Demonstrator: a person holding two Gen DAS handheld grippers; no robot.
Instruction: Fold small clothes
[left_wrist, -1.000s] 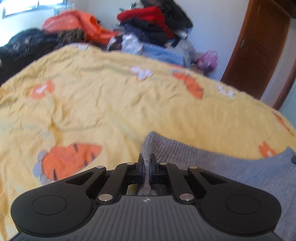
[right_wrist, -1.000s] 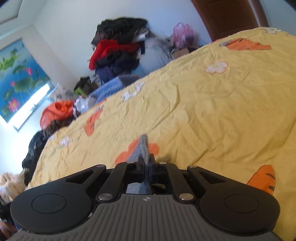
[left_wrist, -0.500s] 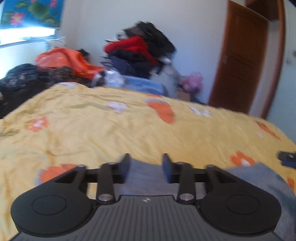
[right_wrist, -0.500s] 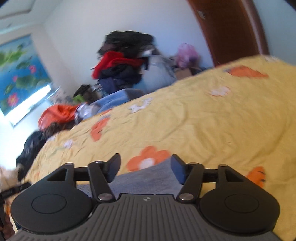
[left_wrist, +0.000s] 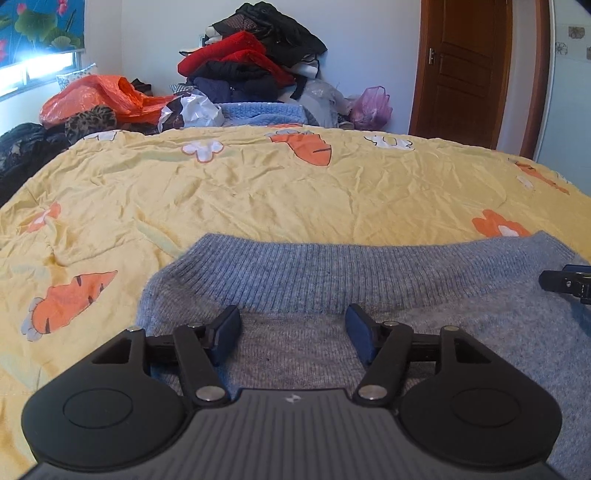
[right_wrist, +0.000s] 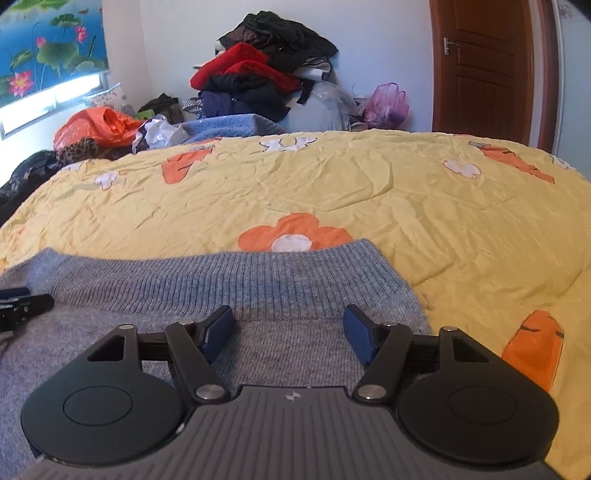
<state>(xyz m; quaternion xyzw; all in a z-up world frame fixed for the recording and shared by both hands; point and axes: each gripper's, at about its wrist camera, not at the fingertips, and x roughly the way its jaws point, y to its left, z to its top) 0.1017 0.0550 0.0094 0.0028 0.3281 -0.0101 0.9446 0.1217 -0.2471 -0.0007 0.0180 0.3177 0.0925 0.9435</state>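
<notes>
A grey-blue knit sweater (left_wrist: 369, 295) with a ribbed band lies flat on the yellow bedspread (left_wrist: 258, 192), under both tongs. The left gripper (left_wrist: 291, 325) has just been opening, released, nothing clamped; the right gripper (right_wrist: 290, 326) gapes likewise.

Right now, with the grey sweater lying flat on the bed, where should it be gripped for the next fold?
Probably the two far corners of the grey sweater, at the ribbed band. That edge lies straight and free on the yellow bedspread, so each open gripper can slide in low from its own outer side.
</notes>
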